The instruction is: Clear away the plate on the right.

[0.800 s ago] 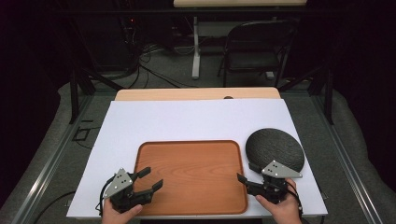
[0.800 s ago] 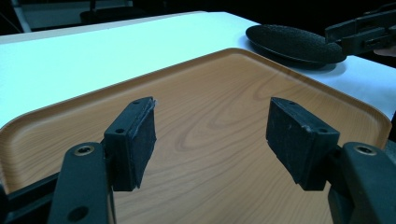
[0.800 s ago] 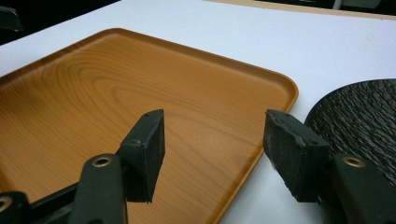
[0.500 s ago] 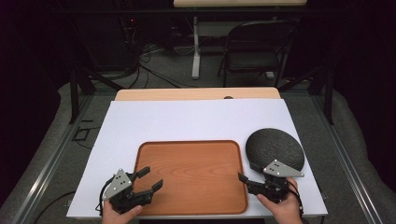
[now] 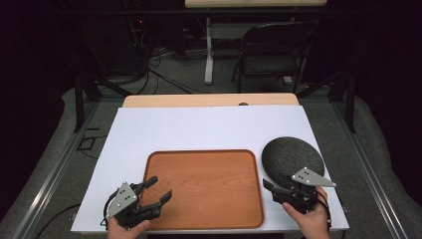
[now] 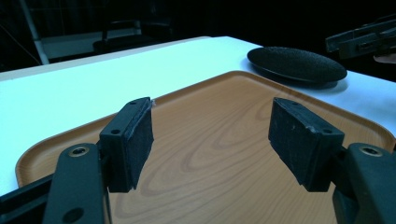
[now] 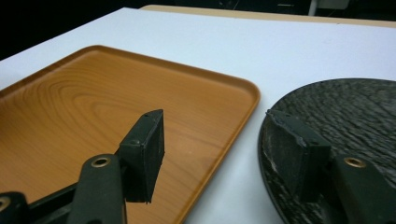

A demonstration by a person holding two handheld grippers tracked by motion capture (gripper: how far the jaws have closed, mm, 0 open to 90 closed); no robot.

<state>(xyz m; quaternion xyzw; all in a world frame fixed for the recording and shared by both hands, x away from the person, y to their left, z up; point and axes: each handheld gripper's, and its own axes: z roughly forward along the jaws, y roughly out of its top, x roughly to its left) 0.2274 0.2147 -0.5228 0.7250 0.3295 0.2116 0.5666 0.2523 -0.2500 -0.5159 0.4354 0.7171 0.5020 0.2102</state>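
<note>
White sheeting covers the counter, and most of it lies bare beyond the two things at its near edge, so there is wide room ahead for any move. Nothing stands on that far stretch.

Next in size, the wooden tray sits near the front, its raised rim running just beside the counter's near edge. It carries nothing. Its right rim lies close to the black round plate, with a thin strip of white between them; the two do not touch.

That dark, rough-textured plate rests flat toward the right side of the counter, near the right border of the sheet.

Left tongs hover over the tray's near left corner, spread wide and gripping nothing. Right tongs are likewise spread and empty; in the right gripper view one pad stands over the plate's near rim while the other hangs above the tray's edge.

My judgement: this is the approach step, with the right tongs lining up on the plate's rim. The next move calls for lowering one pad under the thin rim and closing. The narrow gap beside the tray leaves little slack for the inner pad, so a nudge against the tray is the risk.
</note>
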